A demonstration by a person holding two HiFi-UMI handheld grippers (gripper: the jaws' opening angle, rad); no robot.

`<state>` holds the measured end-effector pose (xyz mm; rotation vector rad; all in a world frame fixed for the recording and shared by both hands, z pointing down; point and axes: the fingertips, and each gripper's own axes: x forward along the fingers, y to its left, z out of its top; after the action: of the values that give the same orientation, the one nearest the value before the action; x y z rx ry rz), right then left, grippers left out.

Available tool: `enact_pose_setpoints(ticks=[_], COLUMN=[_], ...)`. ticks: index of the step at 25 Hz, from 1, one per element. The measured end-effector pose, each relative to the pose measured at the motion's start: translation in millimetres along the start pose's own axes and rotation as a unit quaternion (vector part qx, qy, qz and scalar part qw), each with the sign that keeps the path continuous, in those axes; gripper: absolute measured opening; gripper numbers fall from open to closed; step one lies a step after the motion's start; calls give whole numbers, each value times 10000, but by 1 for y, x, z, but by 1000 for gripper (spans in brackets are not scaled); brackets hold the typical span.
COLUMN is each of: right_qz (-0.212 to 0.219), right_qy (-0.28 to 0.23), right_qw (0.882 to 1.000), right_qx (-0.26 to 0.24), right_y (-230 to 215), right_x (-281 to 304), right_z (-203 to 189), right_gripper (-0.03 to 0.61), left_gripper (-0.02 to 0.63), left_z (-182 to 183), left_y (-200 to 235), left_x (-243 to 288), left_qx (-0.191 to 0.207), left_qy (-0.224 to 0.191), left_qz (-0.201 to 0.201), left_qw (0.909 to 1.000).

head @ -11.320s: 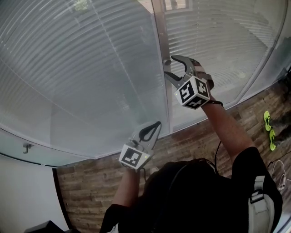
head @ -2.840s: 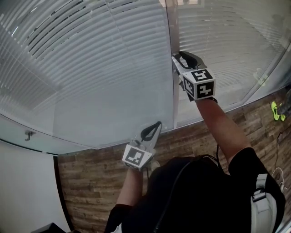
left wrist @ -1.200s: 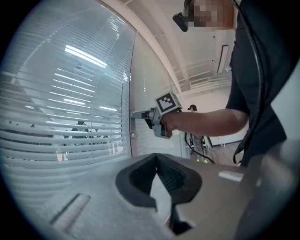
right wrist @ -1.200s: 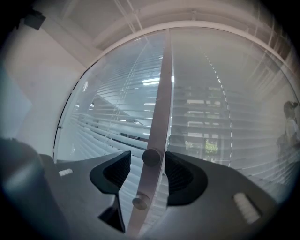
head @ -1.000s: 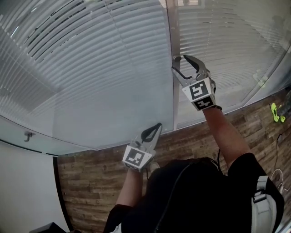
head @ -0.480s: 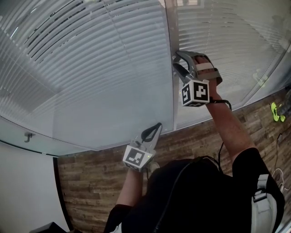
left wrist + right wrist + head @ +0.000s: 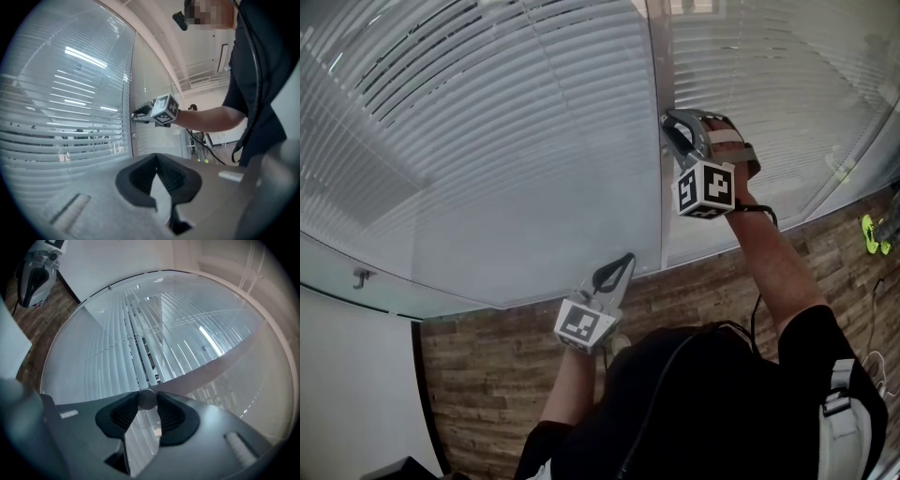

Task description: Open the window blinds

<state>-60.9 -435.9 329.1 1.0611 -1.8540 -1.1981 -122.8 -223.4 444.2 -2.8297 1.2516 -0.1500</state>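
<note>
White slatted blinds (image 7: 487, 141) hang behind glass, partly tilted; dark gaps show near the top left. A vertical frame post (image 7: 654, 56) splits the two panes. My right gripper (image 7: 670, 131) reaches level to that post. Its jaws have just been closing, and a small round grey knob (image 7: 147, 399) now sits pinched between the pads. The left gripper view shows that gripper (image 7: 136, 113) against the post. My left gripper (image 7: 614, 272) hangs lower, short of the glass, jaws together and holding nothing (image 7: 156, 159).
Brown wood-plank floor (image 7: 712, 281) runs along the foot of the glass. A white wall (image 7: 347, 394) stands at the lower left, with a small metal hook (image 7: 362, 277) above it. Something yellow-green (image 7: 872, 230) lies on the floor at far right.
The right gripper has rolled over at the post and its wide-spread jaws have closed onto the knob. The left gripper has stayed where it was.
</note>
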Motion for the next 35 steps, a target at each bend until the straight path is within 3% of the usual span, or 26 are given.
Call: enact_pose_setpoints(ticks=[5, 9, 12, 16, 20, 25, 30, 32, 35], right_qz=[21, 83, 86, -59, -23, -76, -101, -118, -133], right_qy=[-61, -239, -379, -444, -655, -746, -859, -881, -898], right_qw=[9978, 9871, 9678, 9434, 9048, 8680, 8241, 8133, 8104], right_qx=[663, 1583, 2486, 3285, 4208, 4908, 5598, 5751, 5788], right_y=[-3, -6, -9, -14, -12, -10, -13, -14, -15], right_x=[-1, -1, -2, -3, -1, 3, 1, 1, 0], right_z=[0, -1, -2, -5, -6, -17, -17, -17, -17], right_gripper=[130, 132, 133, 133, 135, 135, 135, 135, 135], left_gripper=[5, 5, 5, 4, 5, 5, 5, 5, 5], left_z=[-2, -1, -6, -9, -10, -10, -9, -10, -13], left_y=[0, -1, -1, -1, 1, 0, -1, -1, 0], left_x=[-1, -3, -1, 0, 0, 1, 1, 1, 0], left_qx=[47, -35, -44, 24, 66, 53, 24, -1, 47], left_qy=[-25, 45, 5, -4, -89, -24, -10, -19, -31], left_qz=[22, 20, 17, -6, 19, 12, -3, 5, 19], left_qw=[10000, 10000, 10000, 10000, 9999, 10000, 10000, 10000, 10000])
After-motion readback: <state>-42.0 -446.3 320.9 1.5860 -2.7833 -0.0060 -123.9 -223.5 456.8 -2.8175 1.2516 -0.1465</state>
